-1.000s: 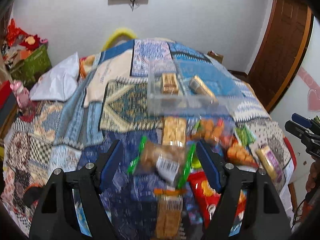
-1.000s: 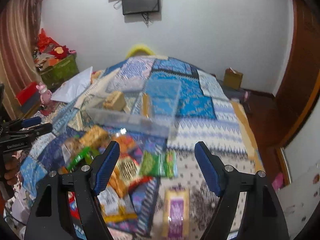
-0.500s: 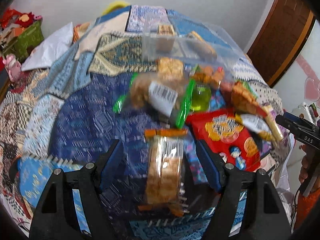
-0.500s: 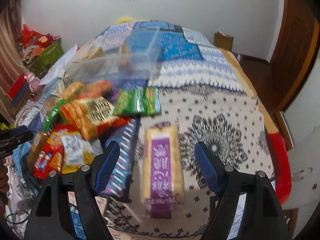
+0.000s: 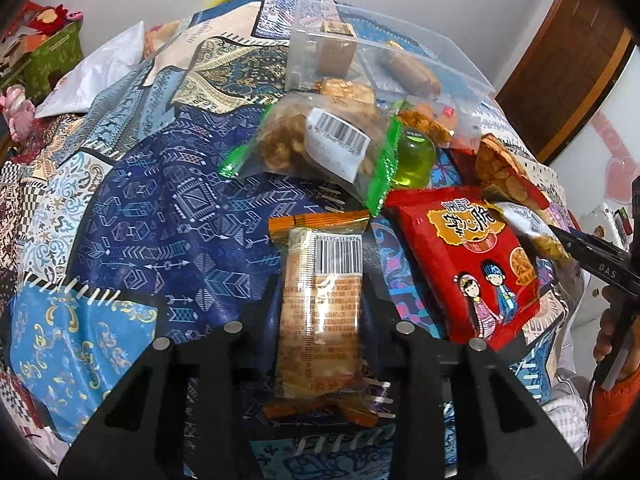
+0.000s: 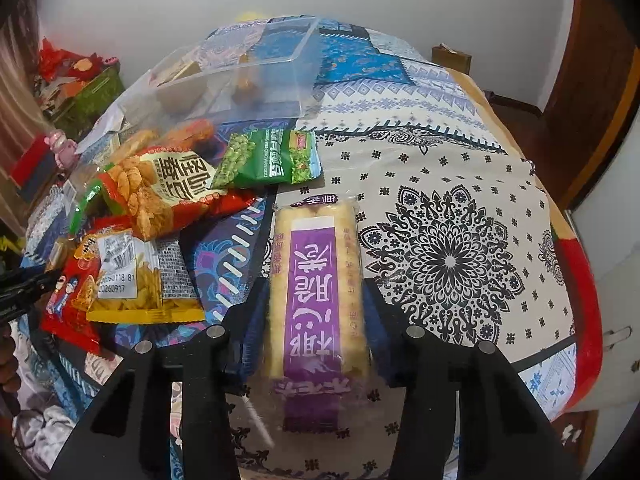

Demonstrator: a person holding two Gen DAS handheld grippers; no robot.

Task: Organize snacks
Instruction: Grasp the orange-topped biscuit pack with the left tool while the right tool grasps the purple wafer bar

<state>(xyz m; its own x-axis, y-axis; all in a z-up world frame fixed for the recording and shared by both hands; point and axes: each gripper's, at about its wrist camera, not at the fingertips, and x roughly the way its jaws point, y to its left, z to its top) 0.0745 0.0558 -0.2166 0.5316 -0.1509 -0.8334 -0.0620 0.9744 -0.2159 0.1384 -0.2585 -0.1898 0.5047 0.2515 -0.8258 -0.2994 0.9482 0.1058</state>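
The left hand-held gripper [image 5: 320, 336] is clamped on the orange-ended cracker pack [image 5: 320, 312], which lies on the bed [image 5: 168, 216] at 6 o'clock in the left wrist view. Its long axis runs 12 to 6, barcode end away toward the clear bin [image 5: 384, 60]. The right hand-held gripper [image 6: 316, 316] is closing its jaws on the purple-labelled wafer pack [image 6: 318, 300], also lengthwise 12 to 6, lying at 6 o'clock in the right wrist view; the pads look pressed to its sides.

Both grips sit near the packs' near ends, so I judge the far ends may droop or swing on lifting. Slick film could slip; squeezing could crack the biscuits. The red snack bag [image 5: 468, 256] at 3 o'clock lies close and might snag.
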